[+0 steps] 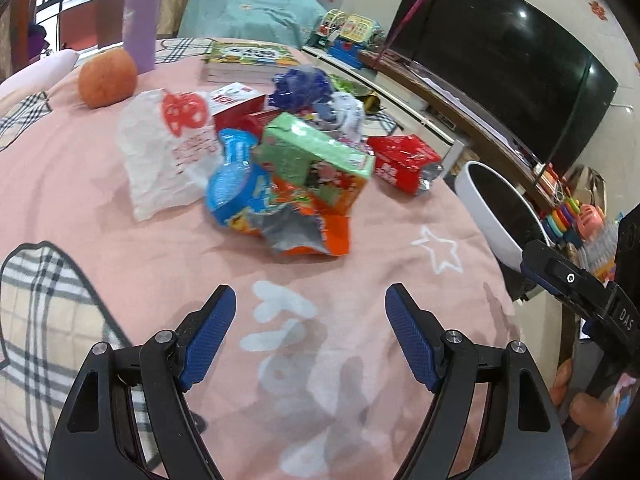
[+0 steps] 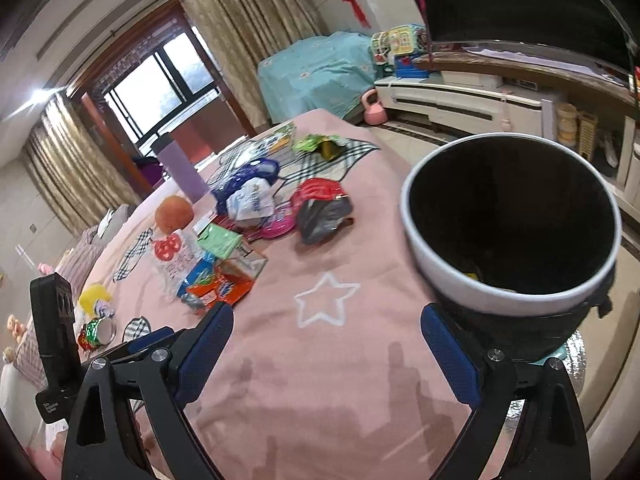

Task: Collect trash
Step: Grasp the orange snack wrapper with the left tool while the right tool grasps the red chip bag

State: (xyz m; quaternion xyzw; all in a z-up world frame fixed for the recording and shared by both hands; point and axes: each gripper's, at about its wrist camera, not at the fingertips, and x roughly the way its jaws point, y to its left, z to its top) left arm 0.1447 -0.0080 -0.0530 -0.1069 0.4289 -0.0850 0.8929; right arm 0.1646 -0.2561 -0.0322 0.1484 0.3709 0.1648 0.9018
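A heap of trash lies on the pink bedspread (image 1: pixel 120 240): a green carton (image 1: pixel 312 152), an orange wrapper (image 1: pixel 320 220), a blue wrapper (image 1: pixel 232 188), a white plastic bag (image 1: pixel 168 152) and a red pack (image 1: pixel 404 160). My left gripper (image 1: pixel 310 312) hovers open a little short of the heap, nothing between its fingers. My right gripper (image 2: pixel 326 328) is also open and empty over the bedspread. Just beyond its right finger stands a white bin (image 2: pixel 444 280) with a black liner. The heap (image 2: pixel 220 272) lies ahead to its left. The right gripper's body (image 1: pixel 576 288) shows at the left wrist view's right edge.
An orange fruit (image 1: pixel 106 76), a purple cup (image 1: pixel 140 28) and a book (image 1: pixel 244 60) sit behind the heap. More wrappers (image 2: pixel 92 320) lie by the bed's left side. A TV (image 1: pixel 500 52) and a low cabinet with toys (image 1: pixel 572 216) stand past the bed's right edge.
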